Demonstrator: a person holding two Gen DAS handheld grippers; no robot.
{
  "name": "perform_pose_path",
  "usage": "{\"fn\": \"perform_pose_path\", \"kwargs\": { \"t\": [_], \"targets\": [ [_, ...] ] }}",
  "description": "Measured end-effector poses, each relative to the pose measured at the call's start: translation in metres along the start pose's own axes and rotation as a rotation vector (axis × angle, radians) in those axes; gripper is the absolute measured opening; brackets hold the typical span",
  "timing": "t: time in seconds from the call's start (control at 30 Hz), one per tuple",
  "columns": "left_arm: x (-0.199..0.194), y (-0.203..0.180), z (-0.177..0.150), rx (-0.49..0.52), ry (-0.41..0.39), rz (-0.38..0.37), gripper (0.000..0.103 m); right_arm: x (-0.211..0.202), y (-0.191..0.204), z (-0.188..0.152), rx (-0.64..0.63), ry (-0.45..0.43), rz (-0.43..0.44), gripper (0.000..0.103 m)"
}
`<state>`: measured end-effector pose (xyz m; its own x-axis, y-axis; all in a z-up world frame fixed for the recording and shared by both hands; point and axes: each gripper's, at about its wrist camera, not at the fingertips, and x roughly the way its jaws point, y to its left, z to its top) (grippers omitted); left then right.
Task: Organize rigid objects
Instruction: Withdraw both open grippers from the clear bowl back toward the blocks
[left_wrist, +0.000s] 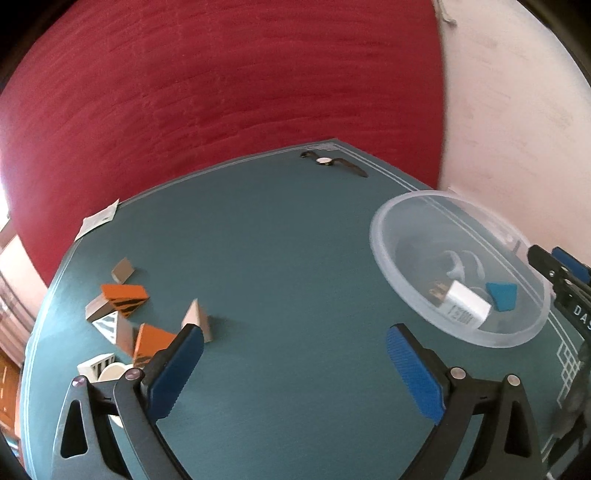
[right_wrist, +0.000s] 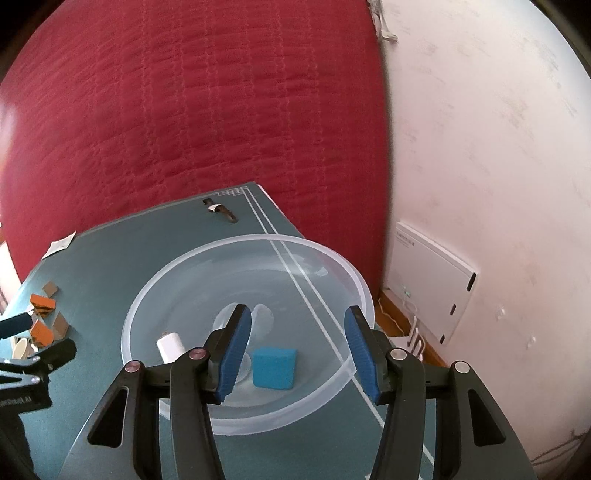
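Observation:
A clear plastic bowl (left_wrist: 384, 236) (right_wrist: 236, 245) stands on the teal table mat (left_wrist: 277, 240) at the right. In it lie a blue block (left_wrist: 501, 295) (right_wrist: 274, 368) and a white box (left_wrist: 467, 306) (right_wrist: 170, 345). My left gripper (left_wrist: 293, 329) is wide open over bare mat, with nothing between its fingers. Just left of it lies a pile of orange-striped and plain wooden blocks (left_wrist: 123, 295), and a wooden wedge (left_wrist: 197, 319) stands by the left fingertip. My right gripper (right_wrist: 297, 309) hovers open over the bowl, above the blue block and not touching it.
A wristwatch (left_wrist: 325, 160) (right_wrist: 218, 209) lies at the far edge of the mat, and a paper slip (left_wrist: 98, 219) at the far left corner. A white round lid (left_wrist: 110, 371) sits by the blocks. A red wall rises behind the table, and a white panel (right_wrist: 432, 284) leans on the right wall.

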<state>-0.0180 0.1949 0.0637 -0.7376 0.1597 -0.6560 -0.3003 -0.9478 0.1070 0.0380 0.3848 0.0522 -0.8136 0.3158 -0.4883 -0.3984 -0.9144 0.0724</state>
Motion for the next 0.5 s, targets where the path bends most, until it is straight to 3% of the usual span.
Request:
{"fn": "perform_pose_path", "kwargs": {
  "t": [0.5],
  "targets": [
    [-0.011, 0.083, -0.021, -0.147, 0.0, 0.109, 0.101, -0.018, 0.033, -0.01, -0.082, -0.026, 0.045, 0.054]
  ]
}}
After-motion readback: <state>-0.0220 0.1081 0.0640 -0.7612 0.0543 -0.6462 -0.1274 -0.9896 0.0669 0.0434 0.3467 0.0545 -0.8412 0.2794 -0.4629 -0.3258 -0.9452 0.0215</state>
